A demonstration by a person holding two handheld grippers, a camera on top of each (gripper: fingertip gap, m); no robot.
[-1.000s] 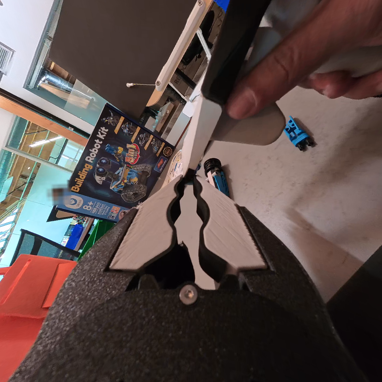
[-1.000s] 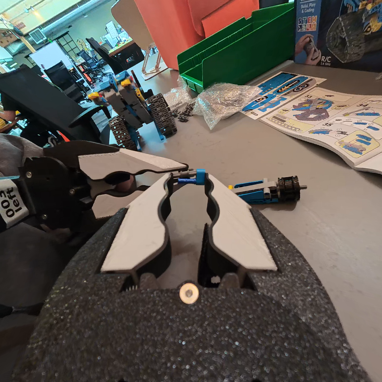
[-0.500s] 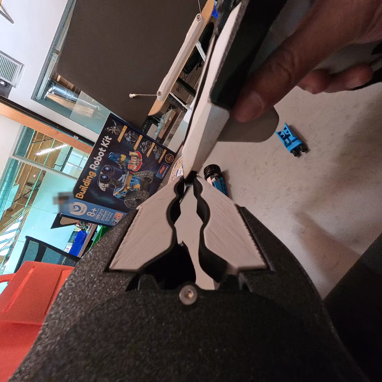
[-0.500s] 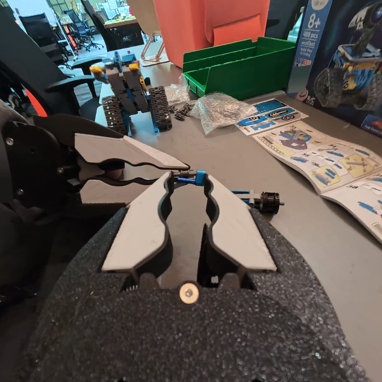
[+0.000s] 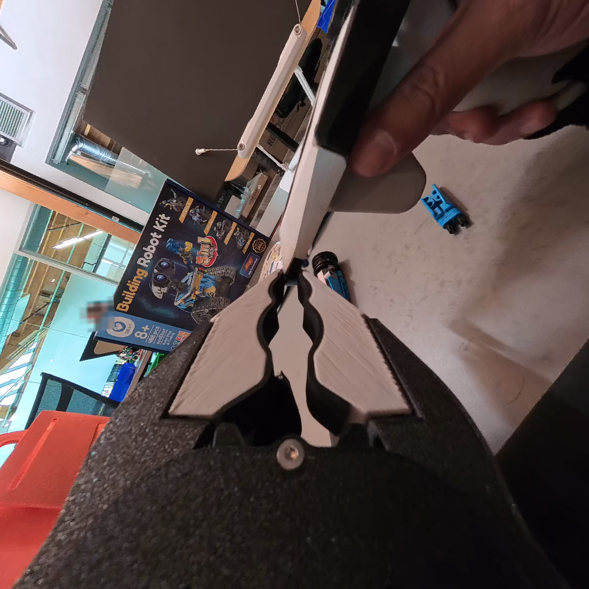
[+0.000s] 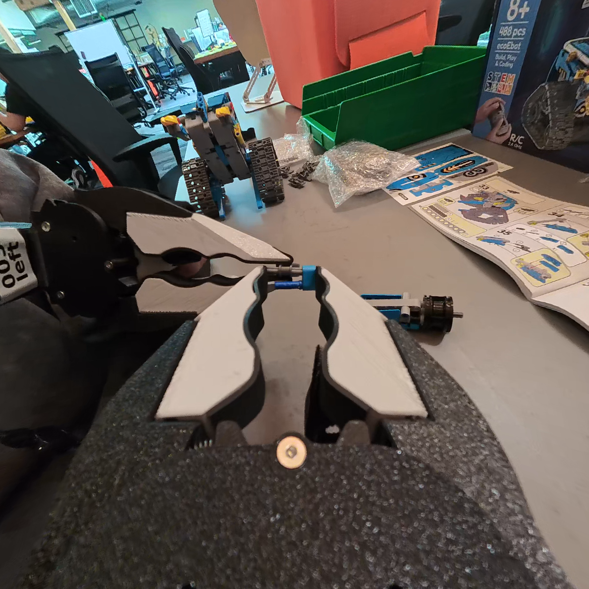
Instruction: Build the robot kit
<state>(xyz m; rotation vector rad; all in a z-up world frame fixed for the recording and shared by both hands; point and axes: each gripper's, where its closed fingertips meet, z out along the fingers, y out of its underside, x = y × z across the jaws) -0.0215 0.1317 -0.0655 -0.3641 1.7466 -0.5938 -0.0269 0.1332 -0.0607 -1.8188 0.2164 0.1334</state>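
Centre of the right wrist view: a small blue block [image 6: 308, 278] with two pins sits clamped between the right gripper's [image 6: 290, 279] tips. One grey pin [image 6: 283, 269], one dark blue pin [image 6: 287, 284], both pointing left.

The left gripper [image 6: 285, 264] comes in from frame left, tips pinched on the far end of the grey pin. In its own view the left gripper [image 5: 291, 275] shows only a narrow slit between its tips.

Grey pin looks seated in the block; how deep, cannot tell.

On the table [image 6: 478, 398]:
- one axle assembly [image 6: 414, 310], right of centre
- one tracked robot [image 6: 229, 159], upper middle
- one green bin [image 6: 398, 105]
- two plastic bags [image 6: 360, 165]
- one manual [image 6: 510, 229]
- one kit box [image 6: 541, 79]
- one loose blue part [image 5: 444, 210], right in the left wrist view
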